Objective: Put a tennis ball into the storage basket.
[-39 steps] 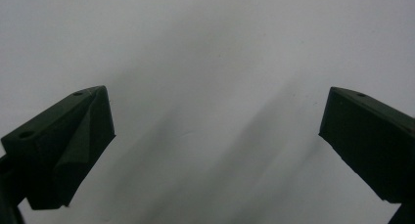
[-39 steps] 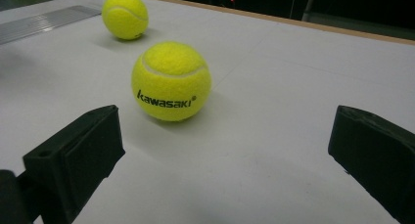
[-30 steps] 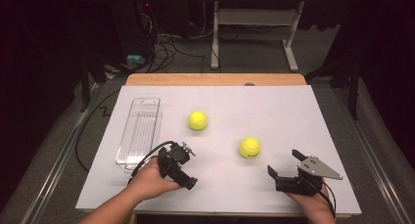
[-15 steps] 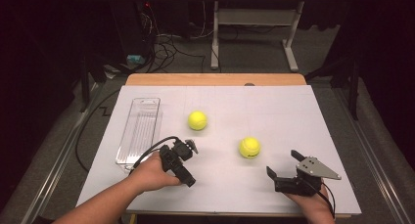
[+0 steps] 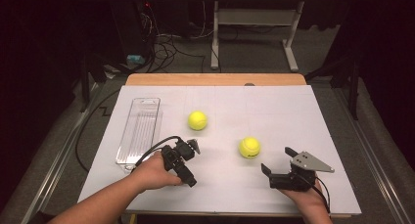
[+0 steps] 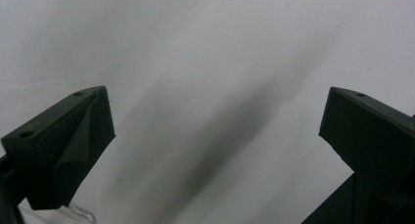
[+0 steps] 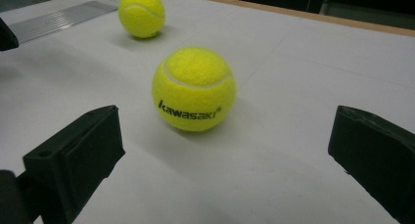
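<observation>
Left forearm in from the bottom left of the high view, angled up and to the right across the white table cover [image 5: 293, 111]. Left hand [image 5: 151, 172] wrapped around the left gripper [image 5: 192, 164], held low over the cover near the table's near edge, tipped steeply toward the surface. Jaws wide apart in the left gripper view [image 6: 215, 136], bare white cover and their own shadow between them, nothing held. Black cable [image 5: 154, 148] looping off to the left from the gripper's top.

Right hand [image 5: 306, 194] at the bottom right, wrist barely past the table's edge, gripping the right gripper [image 5: 278, 161] with its grey three-cornered plate [image 5: 311, 161] on top. Pointed up and to the left, toward the nearer tennis ball [image 5: 249, 147]. Jaws spread wide in the right gripper view [image 7: 225, 150], empty, the nearer ball [image 7: 194, 89] resting on the cover just ahead of the gap, lettering "kawasaki" facing the camera.

Second tennis ball [image 5: 197, 120] farther back and left, well apart from the first, near a clear plastic tray [image 5: 139, 131] lying lengthwise along the left side of the cover.
</observation>
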`<state>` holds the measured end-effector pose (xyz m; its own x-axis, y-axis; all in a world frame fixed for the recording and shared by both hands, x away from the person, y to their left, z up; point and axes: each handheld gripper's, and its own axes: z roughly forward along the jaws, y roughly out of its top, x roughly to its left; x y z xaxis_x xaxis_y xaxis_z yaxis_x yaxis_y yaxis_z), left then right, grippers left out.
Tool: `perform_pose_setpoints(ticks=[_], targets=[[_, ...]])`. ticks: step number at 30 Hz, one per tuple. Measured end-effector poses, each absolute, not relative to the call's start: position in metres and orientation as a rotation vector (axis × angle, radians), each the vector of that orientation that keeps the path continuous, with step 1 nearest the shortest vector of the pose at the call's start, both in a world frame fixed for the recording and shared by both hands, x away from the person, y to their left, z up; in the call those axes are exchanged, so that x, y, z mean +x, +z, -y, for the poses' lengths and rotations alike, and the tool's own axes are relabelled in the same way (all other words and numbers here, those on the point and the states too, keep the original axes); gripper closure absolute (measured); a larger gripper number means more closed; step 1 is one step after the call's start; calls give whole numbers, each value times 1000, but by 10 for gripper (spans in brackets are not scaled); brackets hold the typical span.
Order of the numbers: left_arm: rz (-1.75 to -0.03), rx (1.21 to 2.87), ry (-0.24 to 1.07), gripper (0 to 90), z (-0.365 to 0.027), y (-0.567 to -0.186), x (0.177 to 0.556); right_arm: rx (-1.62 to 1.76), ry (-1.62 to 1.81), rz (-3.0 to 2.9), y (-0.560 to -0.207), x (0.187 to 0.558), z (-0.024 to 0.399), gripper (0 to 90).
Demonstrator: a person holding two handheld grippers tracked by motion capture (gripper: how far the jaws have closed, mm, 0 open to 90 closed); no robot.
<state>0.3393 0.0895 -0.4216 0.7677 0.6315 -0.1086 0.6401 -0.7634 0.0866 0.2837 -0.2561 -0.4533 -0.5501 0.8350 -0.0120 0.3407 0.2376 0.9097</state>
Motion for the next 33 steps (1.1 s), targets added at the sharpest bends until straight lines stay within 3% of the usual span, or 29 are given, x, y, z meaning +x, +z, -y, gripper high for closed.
perform_pose_setpoints(ticks=[14,21,22,24,33], targets=[[-1036,2830,-110,6,-90,-420,340,1118,1187,-2175,-461,333,216,18],[-1040,2831,-112,6,-90,-420,340,1153,1112,-2251,-467,354,205,137],[-1040,2830,-111,6,-90,-420,340,1146,1125,-2266,-467,355,203,211],[-1041,2828,-108,6,-90,-420,340,1137,1138,-2276,-467,355,202,253],[-1033,2837,-107,6,-88,-415,339,1093,1156,-2228,-461,348,199,270]])
